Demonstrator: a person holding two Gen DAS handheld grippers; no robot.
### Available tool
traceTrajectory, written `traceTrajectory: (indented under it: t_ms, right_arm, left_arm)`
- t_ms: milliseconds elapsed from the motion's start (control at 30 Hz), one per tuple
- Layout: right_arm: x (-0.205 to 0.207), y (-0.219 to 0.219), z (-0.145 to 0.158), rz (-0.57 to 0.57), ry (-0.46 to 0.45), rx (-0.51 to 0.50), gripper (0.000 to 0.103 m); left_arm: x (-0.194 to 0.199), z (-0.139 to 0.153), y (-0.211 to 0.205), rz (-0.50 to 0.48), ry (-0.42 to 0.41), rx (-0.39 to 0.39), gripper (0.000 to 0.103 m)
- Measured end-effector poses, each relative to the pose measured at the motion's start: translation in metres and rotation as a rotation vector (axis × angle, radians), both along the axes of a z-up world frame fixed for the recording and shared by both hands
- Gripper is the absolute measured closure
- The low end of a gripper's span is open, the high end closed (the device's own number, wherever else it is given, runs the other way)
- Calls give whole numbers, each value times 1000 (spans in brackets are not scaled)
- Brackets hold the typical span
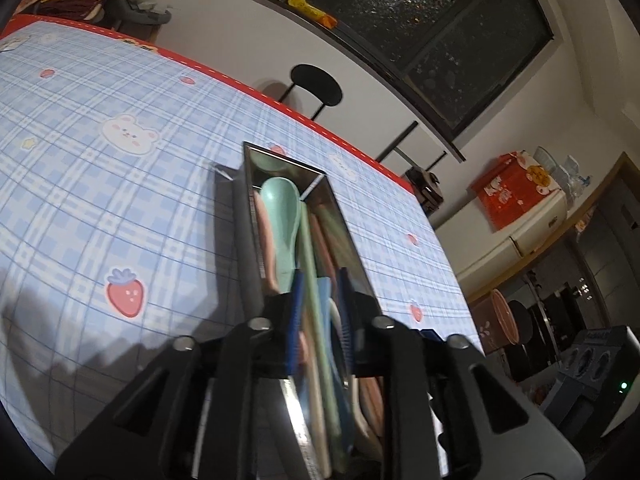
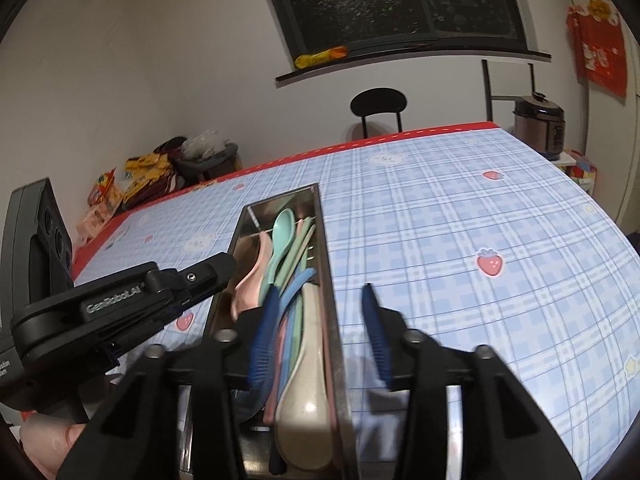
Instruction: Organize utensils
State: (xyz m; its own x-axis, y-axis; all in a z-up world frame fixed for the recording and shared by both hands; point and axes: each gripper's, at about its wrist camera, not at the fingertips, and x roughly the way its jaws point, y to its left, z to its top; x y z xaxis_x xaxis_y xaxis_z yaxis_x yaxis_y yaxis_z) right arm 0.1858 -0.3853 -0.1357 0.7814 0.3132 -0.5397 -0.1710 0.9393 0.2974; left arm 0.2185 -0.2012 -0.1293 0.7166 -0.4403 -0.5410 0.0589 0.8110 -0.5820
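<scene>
The surface (image 2: 460, 216) is covered by a blue plaid cloth printed with strawberries and bears, edged in red at the far side. A black chair (image 2: 378, 106) stands beyond that edge, under a dark window (image 2: 394, 0).

A long, narrow metal tray (image 2: 332, 280) lies on the cloth, running away from both cameras. It holds the utensils: a mint-green spoon (image 2: 282, 226) with its bowl toward the far end, a pink spoon (image 2: 250, 284) beside it on the left, a blue-handled piece (image 2: 296, 286), and a cream spoon (image 2: 306, 396) at the near end.

The right gripper (image 2: 320, 324) is positioned over the near end of the tray, jaws apart and pressing on nothing; one blue pad lies among the utensils, the other outside the tray's right wall, over the cloth.

The left gripper (image 1: 320, 320) sits over the same tray, jaws narrowly apart. A pale green handle (image 1: 310, 264) passes between the pads; contact cannot be confirmed, as this area is blurred.
</scene>
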Motion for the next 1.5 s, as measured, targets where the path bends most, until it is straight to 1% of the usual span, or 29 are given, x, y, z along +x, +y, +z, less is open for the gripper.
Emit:
traceTrajectory:
  t_ms: [33, 100, 167, 200, 233, 267, 300, 367, 400, 433, 467, 533, 567, 633, 667, 700, 767, 867, 900, 967, 1067, 1133, 1167, 1267, 1333, 1500]
  right_arm:
    - [-1, -2, 0, -4, -3, 8, 48]
    - [-1, -5, 0, -14, -3, 19, 36]
    - [0, -5, 0, -18, 2, 17, 29]
    - [0, -5, 0, -22, 2, 12, 25]
    - [-1, -4, 1, -25, 0, 7, 22]
    - [-1, -3, 2, -30, -5, 3, 18]
    - [-2, -3, 2, -35, -10, 0, 13]
    - [-5, -4, 3, -45, -23, 1, 9]
    - [-7, -4, 4, -48, -26, 1, 6]
    - [-8, -4, 4, -56, -31, -1, 6]
    - [-9, -3, 5, -62, -32, -4, 6]
    - [-14, -1, 8, -96, -50, -27, 6]
    - [-18, 2, 11, -118, -60, -55, 6]
    - [-24, 10, 20, -139, -68, -110, 6]
    - [-29, 13, 28, -156, -78, -136, 6]
    - [-34, 16, 35, -174, -89, -154, 6]
    - [-53, 23, 55, -228, -129, -203, 6]
    - [-84, 31, 84, -296, -191, -260, 6]
    - [-96, 34, 95, -313, -215, -268, 6]
    - [-116, 39, 112, -330, -247, -282, 6]
    - [-146, 47, 132, -381, -284, -319, 6]
    - [-163, 54, 142, -444, -298, -367, 6]
    - [-172, 58, 147, -478, -304, -397, 6]
    - [-190, 64, 154, -513, -326, -419, 6]
    - [-203, 68, 157, -525, -331, -426, 6]
    - [-217, 79, 158, -552, -325, -472, 6]
  left_arm:
    - [0, 2, 0, 1, -7, 6, 76]
    - [-2, 6, 4, 13, -21, 19, 68]
    - [-3, 12, 13, 31, -34, 30, 63]
    - [-4, 14, 17, 41, -40, 41, 57]
    - [-4, 17, 20, 51, -46, 54, 53]
    - [-6, 20, 25, 67, -53, 68, 45]
    - [-6, 23, 30, 79, -58, 78, 43]
    - [-8, 29, 40, 101, -64, 97, 41]
    - [-10, 32, 46, 110, -66, 106, 30]
    - [-11, 34, 50, 118, -67, 112, 23]
    - [-15, 38, 56, 129, -79, 119, 17]
    - [-21, 46, 64, 136, -104, 147, 14]
    - [-24, 50, 67, 132, -114, 167, 8]
    - [-31, 62, 74, 129, -149, 214, 8]
    - [-35, 69, 77, 126, -173, 249, 5]
    - [-41, 78, 80, 124, -202, 308, 6]
    - [-52, 93, 85, 122, -240, 388, 6]
    - [-75, 115, 101, 99, -305, 449, 6]
    - [-82, 121, 105, 95, -321, 466, 6]
    - [-103, 135, 118, 83, -382, 514, 6]
    - [-130, 151, 139, 76, -447, 533, 6]
    - [-146, 160, 151, 58, -474, 530, 6]
    - [-153, 162, 154, 49, -484, 530, 6]
    - [-171, 167, 163, 14, -523, 513, 6]
    - [-176, 166, 165, -6, -525, 502, 6]
    - [-183, 158, 159, -8, -527, 560, 6]
